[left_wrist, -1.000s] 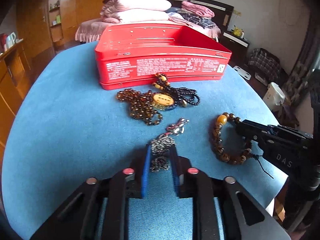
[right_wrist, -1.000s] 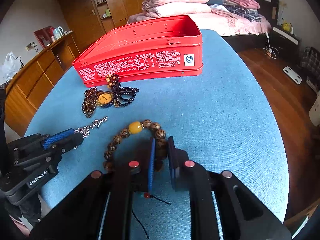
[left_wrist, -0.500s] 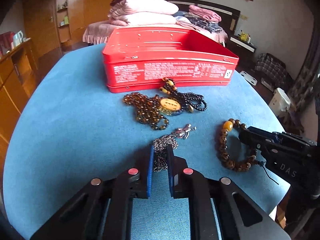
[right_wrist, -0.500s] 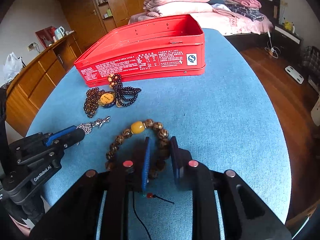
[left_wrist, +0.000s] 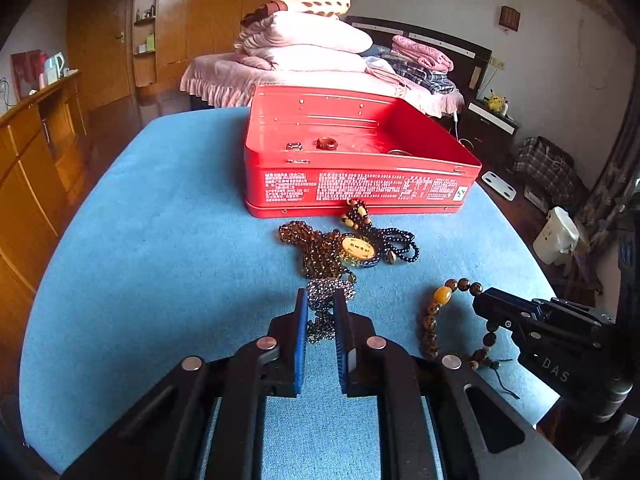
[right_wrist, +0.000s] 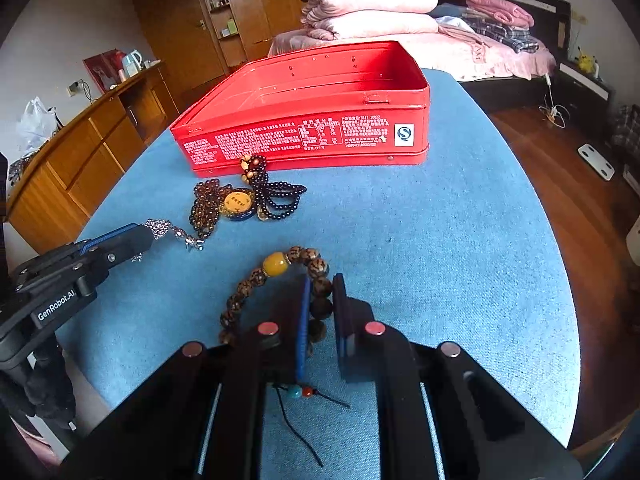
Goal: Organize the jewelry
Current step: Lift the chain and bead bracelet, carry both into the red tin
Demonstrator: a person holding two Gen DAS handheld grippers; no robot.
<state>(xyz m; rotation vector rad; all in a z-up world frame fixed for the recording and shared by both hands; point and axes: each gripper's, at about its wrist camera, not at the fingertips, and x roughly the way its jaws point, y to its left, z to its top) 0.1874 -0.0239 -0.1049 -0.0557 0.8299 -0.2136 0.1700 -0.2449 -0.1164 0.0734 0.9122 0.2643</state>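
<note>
My left gripper [left_wrist: 320,294] is shut on a silver chain necklace [left_wrist: 328,289] and holds it just above the blue tablecloth. In the right wrist view the chain [right_wrist: 168,227] hangs from that gripper [right_wrist: 146,236], and its pendant [right_wrist: 193,242] trails at the cloth. The jaws of my right gripper [right_wrist: 323,280] are closing, and the pads press on beads of a brown wooden bracelet [right_wrist: 276,264] with an amber bead, which lies on the cloth. An open red tin [left_wrist: 360,188] stands behind, with a red ring [left_wrist: 327,144] inside.
Several tangled brown and black bead strings with a yellow oval pendant [left_wrist: 356,248] lie in front of the tin. The round table's edge [right_wrist: 560,320] drops to a wooden floor on the right. A wooden cabinet [right_wrist: 80,152] stands left, and a bed with folded blankets [left_wrist: 304,48] lies beyond.
The left jaws closed on the chain and lifted it a little, so the tin's inside now shows. The right jaws widened slightly around the bracelet, then narrowed again.
</note>
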